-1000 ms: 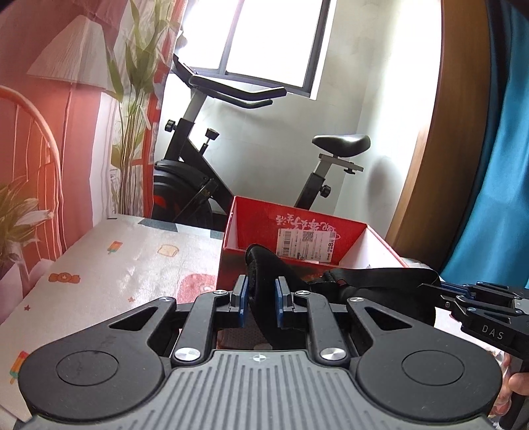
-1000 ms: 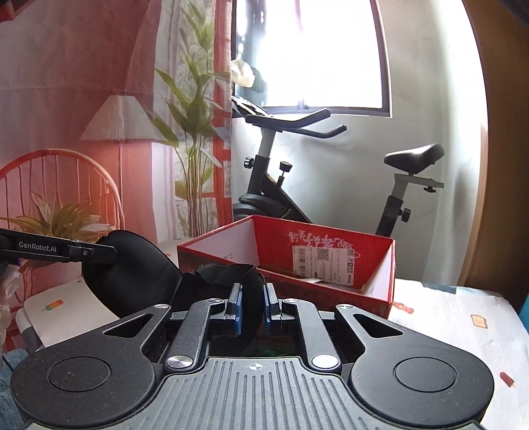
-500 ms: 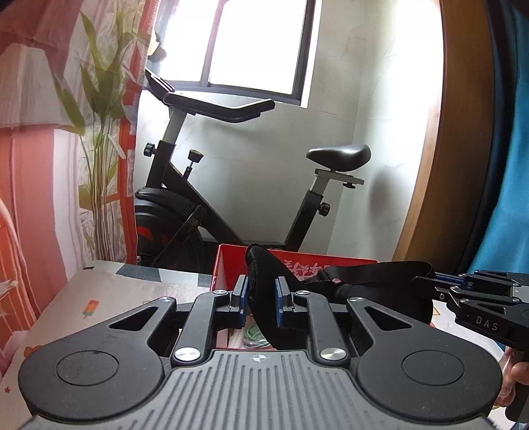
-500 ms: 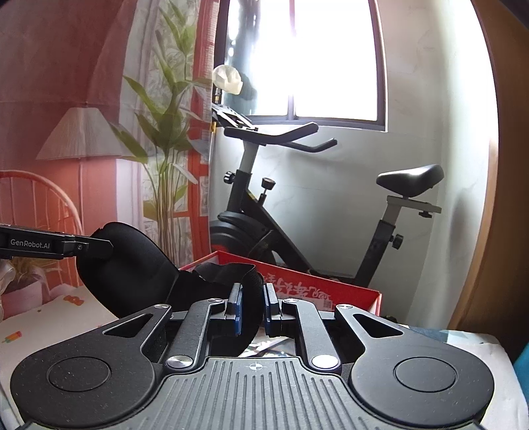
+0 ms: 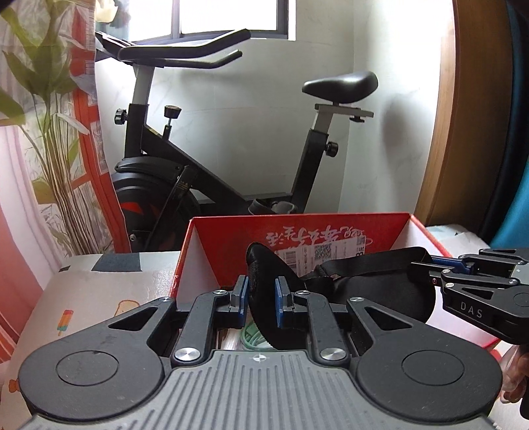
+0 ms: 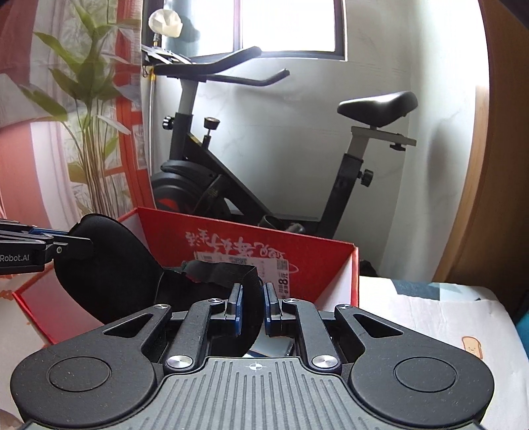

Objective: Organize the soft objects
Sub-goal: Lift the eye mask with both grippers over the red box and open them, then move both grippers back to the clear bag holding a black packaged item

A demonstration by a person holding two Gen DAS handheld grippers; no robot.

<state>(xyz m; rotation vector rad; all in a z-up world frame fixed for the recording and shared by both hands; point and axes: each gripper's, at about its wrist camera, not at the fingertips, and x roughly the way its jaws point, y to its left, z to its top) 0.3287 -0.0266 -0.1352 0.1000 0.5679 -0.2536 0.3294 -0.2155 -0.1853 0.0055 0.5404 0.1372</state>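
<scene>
Plainly "DAS" — right gripper (image 5: 418, 268)

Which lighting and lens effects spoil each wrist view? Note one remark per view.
Left wrist view: the window is blown out white, and the wooden frame bows from fisheye. Right wrist view: the window glares too, leaving the black fabric item featureless.

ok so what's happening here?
A person holds a gripper in each hand, and both are clamped on one black padded item with a strap. The left gripper pinches one end, the right gripper the other. The item hangs over the open red box on the patterned table, not yet released.
</scene>
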